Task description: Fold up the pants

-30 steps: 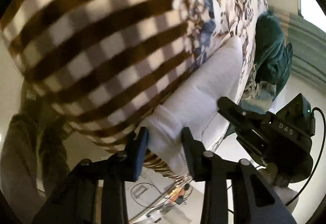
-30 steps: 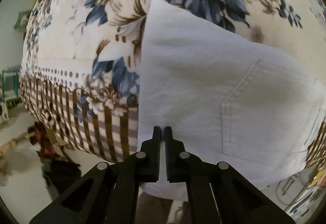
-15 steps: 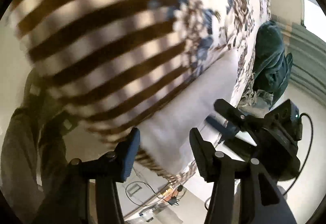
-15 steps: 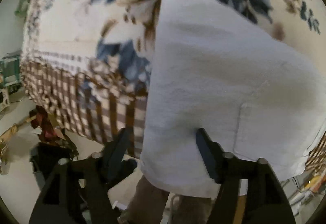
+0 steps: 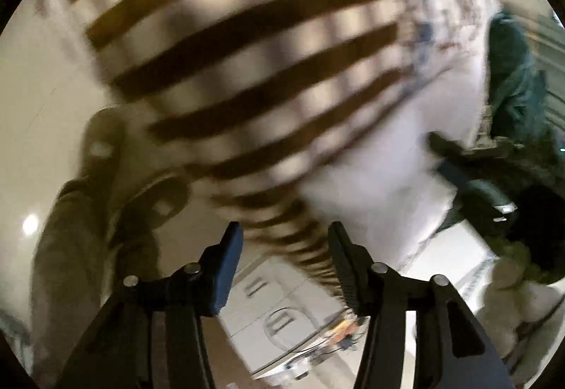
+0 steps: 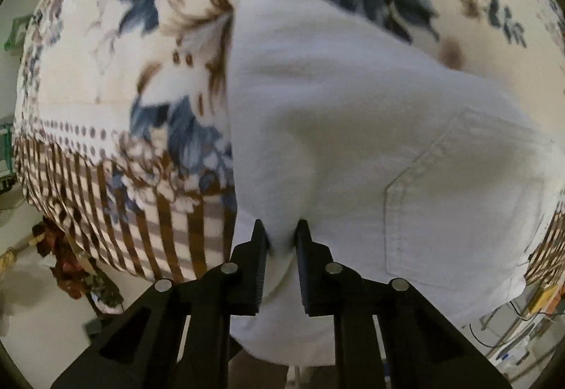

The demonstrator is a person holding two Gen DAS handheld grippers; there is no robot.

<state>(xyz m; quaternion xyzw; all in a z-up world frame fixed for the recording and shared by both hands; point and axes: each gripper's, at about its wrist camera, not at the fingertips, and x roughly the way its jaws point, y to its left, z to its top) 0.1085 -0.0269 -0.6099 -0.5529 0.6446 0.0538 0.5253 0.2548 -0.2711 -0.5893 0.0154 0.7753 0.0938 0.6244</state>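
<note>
Jaws of right gripper [image 6: 280,235] pinching a fold of white pants [image 6: 353,127] lying ahead on floral cloth [image 6: 141,53]; left gripper [image 5: 284,247] gaping, holding nothing. Thin pinch risks slipping when lifting.

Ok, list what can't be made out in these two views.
- Left wrist view: motion blur smears the pants and the checked cloth; the fold can't be read.
- Right gripper: jaws close around a pants ridge; the pinch itself is hidden.
- Pants' lower edge: behind the gripper.
- Pants' right side: cut off by the lens rim.
</note>
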